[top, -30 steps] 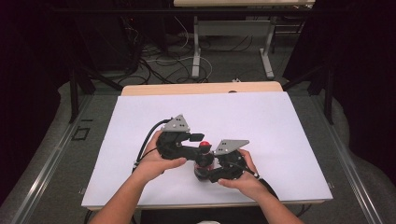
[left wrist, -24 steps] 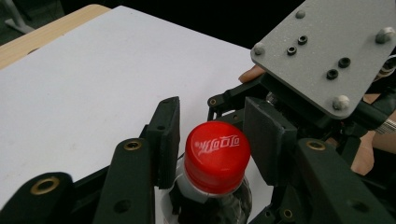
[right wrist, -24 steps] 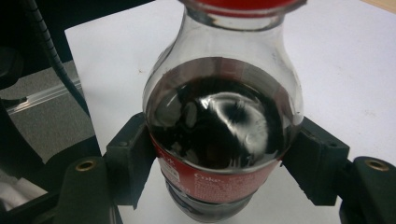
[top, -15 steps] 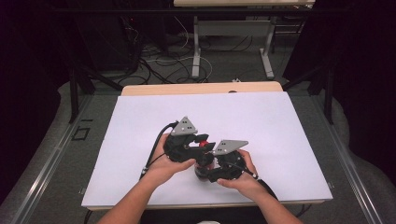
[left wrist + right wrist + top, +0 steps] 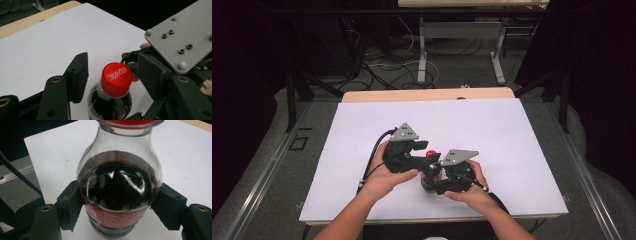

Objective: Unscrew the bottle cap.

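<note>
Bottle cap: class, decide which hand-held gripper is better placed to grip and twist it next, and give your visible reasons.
Left. The left hand-held gripper has its jaws either side of the red cap, just opened and not pressing. The right hand-held gripper is clamped on the cola bottle body, steadying it.

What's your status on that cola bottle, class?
Right tongs clamped on bottle body. Left tongs just opened, straddling the red cap, not gripping. Nothing in the way.
</note>
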Demonstrator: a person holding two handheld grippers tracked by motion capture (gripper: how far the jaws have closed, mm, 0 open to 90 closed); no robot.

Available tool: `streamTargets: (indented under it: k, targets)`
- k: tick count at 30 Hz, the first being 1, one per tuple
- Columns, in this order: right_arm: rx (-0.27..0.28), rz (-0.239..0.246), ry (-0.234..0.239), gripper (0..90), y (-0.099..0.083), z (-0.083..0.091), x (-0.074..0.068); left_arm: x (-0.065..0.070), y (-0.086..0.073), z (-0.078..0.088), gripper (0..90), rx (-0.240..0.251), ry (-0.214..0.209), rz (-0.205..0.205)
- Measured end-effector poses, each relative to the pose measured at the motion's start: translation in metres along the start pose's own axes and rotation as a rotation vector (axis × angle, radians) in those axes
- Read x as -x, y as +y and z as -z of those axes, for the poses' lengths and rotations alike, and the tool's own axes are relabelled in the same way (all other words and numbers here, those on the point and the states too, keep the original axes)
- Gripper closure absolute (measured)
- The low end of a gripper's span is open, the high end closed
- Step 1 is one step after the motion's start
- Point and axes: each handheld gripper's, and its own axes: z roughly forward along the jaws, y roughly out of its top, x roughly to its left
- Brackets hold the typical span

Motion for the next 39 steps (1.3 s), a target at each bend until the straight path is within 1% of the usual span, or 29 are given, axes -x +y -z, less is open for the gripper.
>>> streamTargets:
  k: [1, 2, 5, 8, 9, 11, 12, 14, 16, 17, 18, 19, 21, 22, 23, 25, 26, 27, 28, 30, 31, 32, 33, 34, 35, 36, 37, 38, 39]
  targets:
    - [0.000, 0.000, 0.000, 30.3, 0.000, 0.000, 0.000, -0.001, 0.000, 0.002, 43.4, -0.005, -0.024, 0.002]
    - [-0.001, -0.004, 0.006, 30.3, 0.000, 0.000, 0.000, -0.004, 0.000, 0.004, 44.2, -0.013, -0.049, -0.019]
    - [0.010, -0.003, 0.012, 30.3, 0.000, -0.001, -0.001, -0.011, -0.002, 0.003, 50.5, -0.015, -0.081, -0.040]
    - [0.011, 0.001, 0.020, 30.3, 0.000, -0.001, -0.002, -0.015, -0.004, 0.001, 51.1, -0.027, -0.125, -0.043]
    - [0.013, 0.002, 0.025, 30.3, 0.000, -0.001, -0.003, -0.016, -0.005, -0.001, 51.8, -0.030, -0.135, -0.056]
    - [0.000, 0.005, 0.031, 30.3, 0.001, 0.000, -0.003, -0.016, -0.005, -0.004, 52.7, -0.033, -0.138, -0.061]
    - [0.008, 0.007, 0.030, 30.3, 0.000, -0.001, -0.003, -0.015, -0.006, -0.006, 53.1, -0.018, -0.136, -0.055]
    - [0.008, 0.011, 0.031, 30.3, 0.000, -0.002, -0.003, -0.014, -0.005, -0.007, 57.1, -0.032, -0.145, -0.057]
    - [0.000, 0.013, 0.033, 30.3, 0.000, -0.002, -0.004, -0.013, -0.006, -0.010, 58.4, -0.024, -0.141, -0.061]
    - [-0.006, 0.014, 0.034, 30.3, 0.000, -0.002, -0.004, -0.011, -0.005, -0.010, 60.6, -0.031, -0.134, -0.067]
    - [-0.010, 0.017, 0.035, 30.3, 0.000, -0.002, -0.004, -0.008, -0.006, -0.012, 60.8, -0.013, -0.113, -0.070]
    - [-0.003, 0.008, 0.030, 30.4, -0.001, -0.003, -0.004, -0.006, -0.006, -0.012, 61.1, -0.013, -0.093, -0.078]
    - [-0.003, 0.006, 0.018, 30.4, -0.001, -0.003, -0.004, 0.000, -0.006, -0.013, 61.5, -0.010, -0.028, -0.047]
    - [-0.003, 0.007, -0.005, 30.4, -0.001, -0.003, -0.004, 0.004, -0.006, -0.013, 61.7, -0.003, 0.011, -0.048]
    - [-0.003, 0.007, -0.005, 30.4, -0.001, -0.003, -0.004, 0.008, -0.007, -0.013, 61.7, 0.001, 0.054, -0.041]
    - [0.000, 0.009, -0.022, 30.4, -0.001, -0.004, -0.004, 0.017, -0.008, -0.015, 61.8, 0.017, 0.118, 0.000]
    - [-0.009, 0.006, -0.029, 30.4, -0.001, -0.003, -0.005, 0.019, -0.008, -0.016, 61.8, 0.012, 0.144, 0.001]
    - [-0.006, 0.005, -0.040, 30.4, -0.001, -0.003, -0.005, 0.021, -0.008, -0.018, 61.8, 0.035, 0.163, 0.016]
    - [-0.014, 0.009, -0.043, 30.4, -0.001, -0.003, -0.004, 0.022, -0.008, -0.019, 61.8, 0.032, 0.169, 0.017]
    - [-0.003, 0.010, -0.059, 30.4, -0.002, -0.003, -0.004, 0.019, -0.006, -0.019, 61.5, 0.009, 0.152, 0.039]
    - [-0.007, 0.003, -0.040, 30.4, -0.002, -0.003, -0.002, 0.017, -0.006, -0.020, 58.1, 0.022, 0.138, 0.055]
    - [-0.007, 0.003, -0.040, 30.4, -0.002, -0.003, -0.002, 0.015, -0.005, -0.019, 58.1, 0.021, 0.119, 0.045]
    - [0.001, 0.001, -0.040, 30.3, -0.002, -0.003, -0.002, 0.012, -0.004, -0.017, 52.3, 0.015, 0.097, 0.036]
    - [0.009, 0.004, -0.039, 30.3, -0.002, -0.003, -0.001, 0.010, -0.004, -0.015, 49.8, 0.021, 0.085, 0.044]
    - [-0.005, 0.000, -0.029, 30.3, -0.002, -0.002, 0.000, 0.007, -0.003, -0.011, 48.2, 0.018, 0.064, 0.034]
    - [0.007, -0.007, -0.030, 30.3, -0.002, -0.002, -0.001, 0.006, -0.003, -0.009, 46.5, 0.031, 0.053, 0.027]
    - [0.007, -0.003, -0.027, 30.4, -0.002, -0.001, 0.000, 0.004, -0.002, -0.006, 46.3, 0.035, 0.039, 0.019]
    - [0.010, -0.009, -0.026, 30.3, -0.002, -0.001, -0.001, 0.002, -0.001, -0.002, 46.2, 0.020, 0.019, 0.002]
    - [0.003, -0.006, -0.011, 30.3, -0.001, 0.000, 0.000, 0.001, -0.002, -0.001, 45.9, 0.027, -0.003, -0.001]
